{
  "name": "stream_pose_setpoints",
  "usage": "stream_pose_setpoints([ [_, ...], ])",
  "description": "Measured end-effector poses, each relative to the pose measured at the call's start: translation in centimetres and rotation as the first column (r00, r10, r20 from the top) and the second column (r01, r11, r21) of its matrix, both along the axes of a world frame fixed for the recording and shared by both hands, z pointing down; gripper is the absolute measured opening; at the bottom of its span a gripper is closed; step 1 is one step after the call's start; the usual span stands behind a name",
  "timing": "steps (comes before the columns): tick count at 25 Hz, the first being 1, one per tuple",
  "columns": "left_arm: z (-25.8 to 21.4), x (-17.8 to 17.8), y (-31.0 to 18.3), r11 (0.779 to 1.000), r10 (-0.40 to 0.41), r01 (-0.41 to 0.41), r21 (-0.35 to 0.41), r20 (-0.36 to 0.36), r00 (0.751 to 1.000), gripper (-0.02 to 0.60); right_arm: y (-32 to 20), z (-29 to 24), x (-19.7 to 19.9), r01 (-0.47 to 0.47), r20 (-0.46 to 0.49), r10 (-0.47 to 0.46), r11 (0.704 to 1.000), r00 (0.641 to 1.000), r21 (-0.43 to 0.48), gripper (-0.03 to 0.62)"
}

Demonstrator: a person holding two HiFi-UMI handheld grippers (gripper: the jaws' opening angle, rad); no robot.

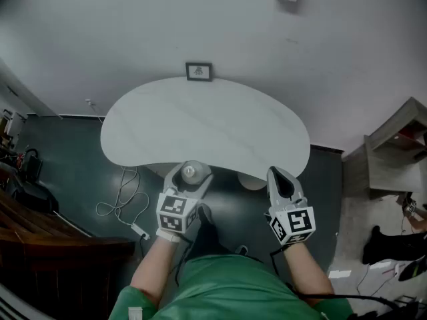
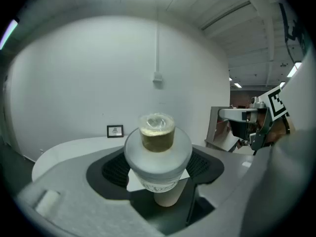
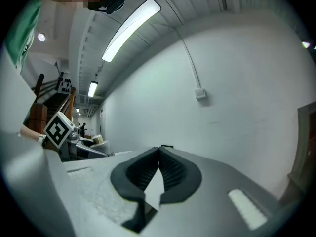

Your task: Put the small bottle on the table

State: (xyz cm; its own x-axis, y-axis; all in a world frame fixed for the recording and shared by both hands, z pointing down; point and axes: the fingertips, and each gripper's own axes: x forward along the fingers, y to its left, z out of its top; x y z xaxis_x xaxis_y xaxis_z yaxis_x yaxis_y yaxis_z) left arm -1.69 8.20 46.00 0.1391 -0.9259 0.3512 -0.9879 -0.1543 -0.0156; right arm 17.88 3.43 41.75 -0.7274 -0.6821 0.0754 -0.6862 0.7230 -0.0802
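small bottle (image 2: 157, 157): white, top sealed, contents hidden | left gripper (image 1: 189, 174): clamps it

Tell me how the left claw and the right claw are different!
The left claw stands wide, gripping a small white plastic bottle with a tan cap; the right claw is pinched shut. The left claw is full, the right claw holds nothing. Both are grey outside and dark inside.

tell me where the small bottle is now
The small bottle is held in the left gripper, left of centre in the head view, by the near edge of the white table.
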Motion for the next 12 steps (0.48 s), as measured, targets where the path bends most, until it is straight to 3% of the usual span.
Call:
stream_pose_setpoints([
  [5,-0.9,0.2,4.0,1.0,-0.024,0.024,0.008,-0.009,1.0,0.342,2.3,-0.9,0.9,0.003,-0.008,-0.003,1.0,1.0,0.01,-0.005],
  [12,-1.4,-1.5,7.2,1.0,-0.027,0.027,0.013,0.008,1.0,0.342,4.3,-0.9,-1.0,0.002,-0.024,-0.001,1.0,1.0,0.01,-0.005],
])
